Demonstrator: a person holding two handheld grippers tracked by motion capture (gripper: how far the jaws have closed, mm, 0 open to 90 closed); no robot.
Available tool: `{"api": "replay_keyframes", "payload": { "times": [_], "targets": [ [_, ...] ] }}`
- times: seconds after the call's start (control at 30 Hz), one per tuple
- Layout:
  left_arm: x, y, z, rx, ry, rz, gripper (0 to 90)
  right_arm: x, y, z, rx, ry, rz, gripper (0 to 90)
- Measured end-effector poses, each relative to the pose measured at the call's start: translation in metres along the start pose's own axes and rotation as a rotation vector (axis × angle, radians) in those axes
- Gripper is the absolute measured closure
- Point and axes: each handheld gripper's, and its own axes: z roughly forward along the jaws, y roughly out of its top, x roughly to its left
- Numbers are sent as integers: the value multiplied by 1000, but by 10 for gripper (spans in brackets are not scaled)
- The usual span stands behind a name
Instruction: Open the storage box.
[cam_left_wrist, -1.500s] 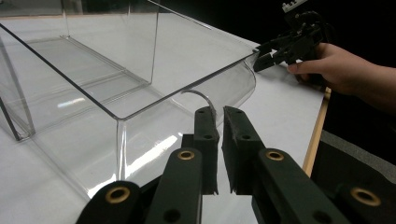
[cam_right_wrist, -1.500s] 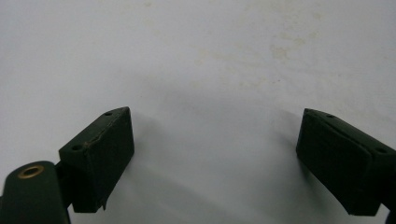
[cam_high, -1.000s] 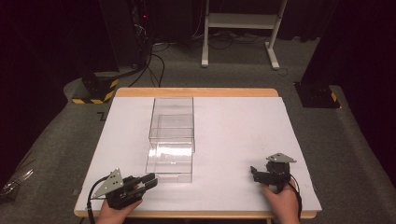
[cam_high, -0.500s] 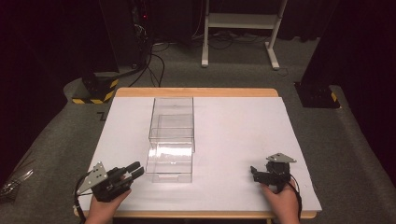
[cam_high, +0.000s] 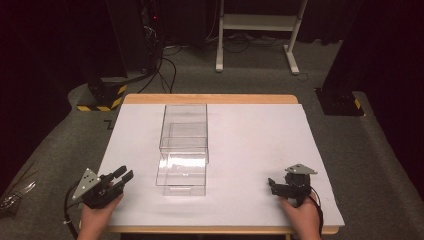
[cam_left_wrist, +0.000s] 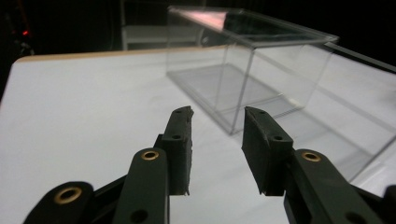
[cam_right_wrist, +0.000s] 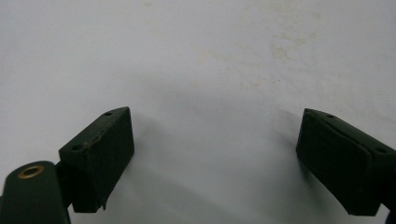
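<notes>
Fingers (cam_left_wrist: 187, 149) of both grippers stand released, left ones just opening beside the clear box (cam_left_wrist: 252, 74).

A wooden-edged table (cam_high: 210, 98) covered by a white sheet (cam_high: 260, 145). A clear plastic box (cam_high: 184, 127) sits on the sheet left of centre, its transparent drawer (cam_high: 181, 172) pulled out toward the near edge. The sheet shows faint stains

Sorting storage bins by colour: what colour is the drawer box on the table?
Colourless: the drawer box is clear see-through plastic, seen best in the high view.
</notes>
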Motion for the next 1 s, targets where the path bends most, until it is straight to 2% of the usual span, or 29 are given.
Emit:
{"api": "replay_keyframes", "payload": {
  "times": [0.2, 0.3, 0.4, 0.5, 0.53, 0.6, 1.0],
  "targets": [
    [10, -10, 8, 99, 112, 10, 587, 0, 0, 0, 0, 0, 0, 114],
    [12, -16, 14, 162, 152, 41, 544, 0, 0, 0, 0, 0, 0, 113],
    [12, -17, 24, 256, 130, 38, 450, 0, 0, 0, 0, 0, 0, 113],
    [8, -18, 35, 379, 118, 65, 367, 0, 0, 0, 0, 1, 0, 113],
    [5, -18, 39, 413, 123, 92, 340, 0, 0, 0, 0, 1, 0, 113],
    [1, -19, 38, 399, 138, 122, 345, 0, 0, 0, 0, 1, 0, 113],
    [4, -19, 38, 405, 129, 82, 334, 0, 0, 0, 0, 0, 0, 113]
  ]
}}
